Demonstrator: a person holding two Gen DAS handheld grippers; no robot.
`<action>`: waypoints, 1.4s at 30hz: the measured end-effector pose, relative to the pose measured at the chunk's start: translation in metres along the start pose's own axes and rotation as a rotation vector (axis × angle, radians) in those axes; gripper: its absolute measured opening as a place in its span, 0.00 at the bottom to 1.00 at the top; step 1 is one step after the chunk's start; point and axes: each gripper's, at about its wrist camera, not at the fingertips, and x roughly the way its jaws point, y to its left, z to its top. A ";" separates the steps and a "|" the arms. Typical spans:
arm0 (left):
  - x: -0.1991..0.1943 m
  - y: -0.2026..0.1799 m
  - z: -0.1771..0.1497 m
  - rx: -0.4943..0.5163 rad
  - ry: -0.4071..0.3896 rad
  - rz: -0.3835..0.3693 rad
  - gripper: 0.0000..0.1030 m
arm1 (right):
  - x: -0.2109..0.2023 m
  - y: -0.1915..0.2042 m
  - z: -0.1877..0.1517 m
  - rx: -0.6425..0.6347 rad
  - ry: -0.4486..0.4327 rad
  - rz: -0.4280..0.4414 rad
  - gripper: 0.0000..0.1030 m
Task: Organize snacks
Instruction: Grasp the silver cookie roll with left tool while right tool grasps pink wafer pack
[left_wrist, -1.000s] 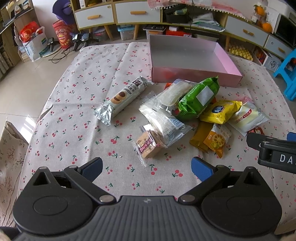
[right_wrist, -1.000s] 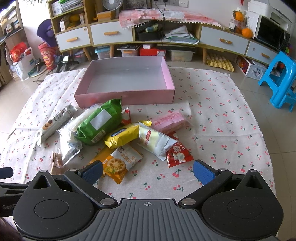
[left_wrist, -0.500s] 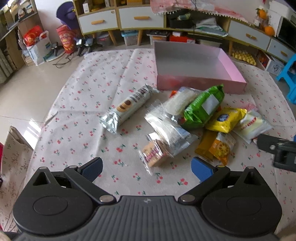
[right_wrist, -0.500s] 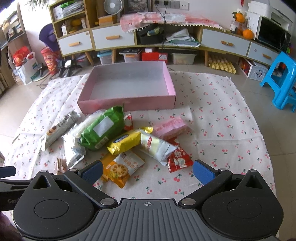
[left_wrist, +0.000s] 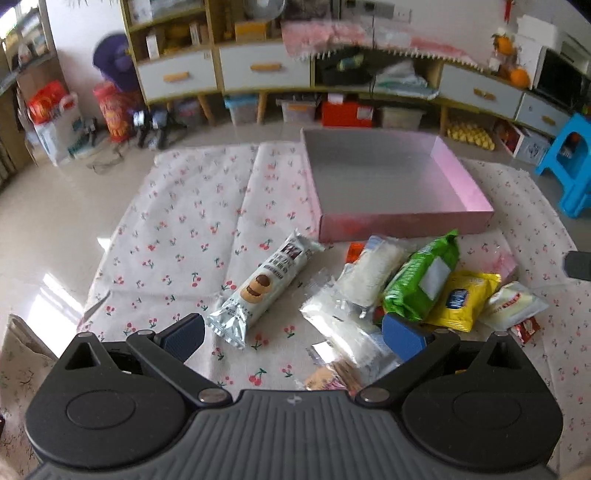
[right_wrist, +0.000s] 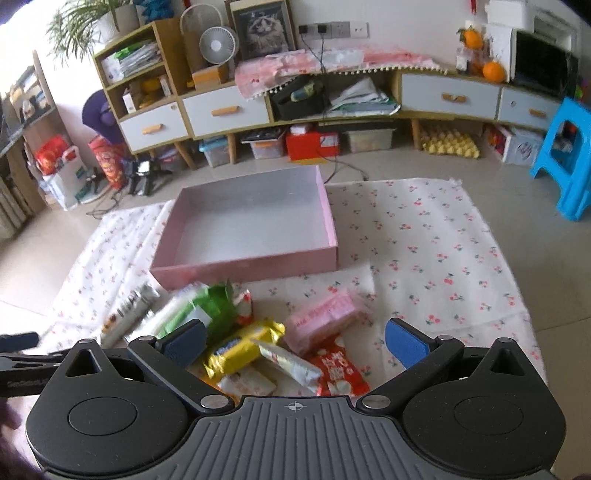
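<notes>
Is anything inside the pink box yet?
No snacks show in the pink box: its pale floor is bare in both views. Only the strip just behind its near wall is hidden. The snack pile lies on the cloth in front.

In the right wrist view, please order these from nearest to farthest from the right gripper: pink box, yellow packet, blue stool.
1. yellow packet, just ahead of the right gripper, slightly left.
2. pink box, farther ahead on the cloth.
3. blue stool, far right, on the floor.

A pink box (right_wrist: 258, 264), green packet (left_wrist: 421, 282) and yellow packet (left_wrist: 461, 301) lie on white cherry-print cloth (left_wrist: 192, 236).
</notes>
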 end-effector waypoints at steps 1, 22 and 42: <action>0.005 0.003 0.004 0.006 0.007 -0.006 0.99 | 0.002 -0.003 0.004 0.005 0.007 0.024 1.00; 0.092 0.042 0.029 0.072 0.045 -0.172 0.72 | 0.094 -0.042 0.014 0.158 0.222 0.005 0.95; 0.110 0.047 0.028 0.058 0.103 -0.191 0.55 | 0.139 -0.051 0.002 0.413 0.295 0.068 0.63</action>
